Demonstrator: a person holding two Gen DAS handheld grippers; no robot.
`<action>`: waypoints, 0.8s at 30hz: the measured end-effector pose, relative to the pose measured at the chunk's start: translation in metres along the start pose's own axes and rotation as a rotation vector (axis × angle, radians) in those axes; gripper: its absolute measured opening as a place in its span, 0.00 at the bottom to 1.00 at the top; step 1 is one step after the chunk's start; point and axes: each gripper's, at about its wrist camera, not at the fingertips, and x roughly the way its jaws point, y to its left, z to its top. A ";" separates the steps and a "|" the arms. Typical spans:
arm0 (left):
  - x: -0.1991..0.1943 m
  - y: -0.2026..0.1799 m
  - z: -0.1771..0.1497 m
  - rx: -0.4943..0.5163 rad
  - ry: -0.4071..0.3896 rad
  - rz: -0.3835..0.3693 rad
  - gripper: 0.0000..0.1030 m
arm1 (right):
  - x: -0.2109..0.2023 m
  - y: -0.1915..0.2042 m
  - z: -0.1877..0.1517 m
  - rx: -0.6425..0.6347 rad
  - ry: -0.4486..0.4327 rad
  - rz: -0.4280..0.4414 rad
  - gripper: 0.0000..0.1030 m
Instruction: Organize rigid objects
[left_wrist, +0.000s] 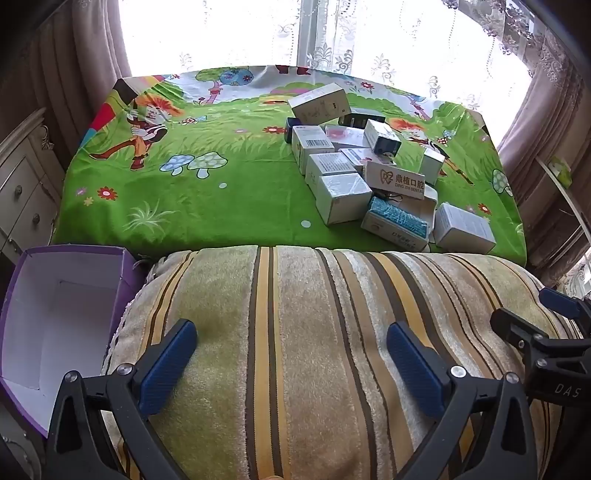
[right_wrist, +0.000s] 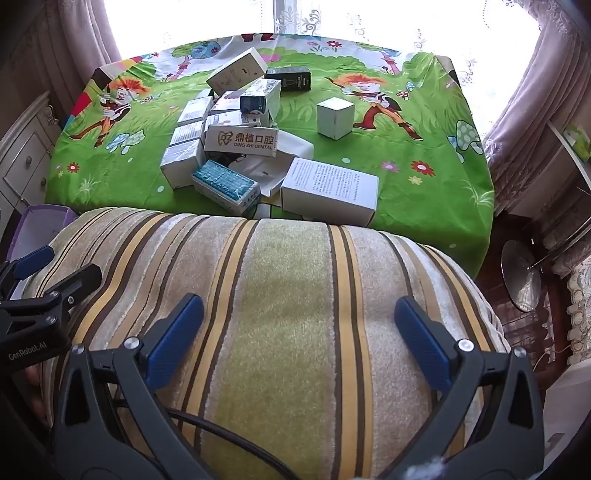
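Striped cushion (left_wrist: 295, 350) nearest; both hand-held grippers (left_wrist: 291, 354) (right_wrist: 299, 332) wide, empty; boxes (right_wrist: 229, 147) beyond.

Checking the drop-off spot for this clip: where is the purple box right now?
The purple box sits open at the lower left of the left wrist view, beside the striped cushion and below the table's near-left corner, left of the left gripper.

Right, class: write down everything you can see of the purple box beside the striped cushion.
The purple box looks like cardboard: purple outside, plain white inside. It stands open with no lid in view, and what shows of its inside holds nothing. It sits low on the left, its right wall against the striped cushion, below the near edge of the green cloth. Neither gripper touches it. The right wrist view shows only a corner.
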 end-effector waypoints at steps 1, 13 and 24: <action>0.000 0.000 0.000 -0.001 -0.006 -0.002 1.00 | 0.000 0.000 0.000 0.002 -0.004 0.001 1.00; 0.003 0.000 0.001 0.004 0.025 0.005 1.00 | -0.001 -0.001 -0.007 0.006 -0.053 0.009 1.00; 0.003 -0.002 0.001 0.013 0.026 0.019 1.00 | 0.000 0.000 -0.006 0.008 -0.065 0.004 1.00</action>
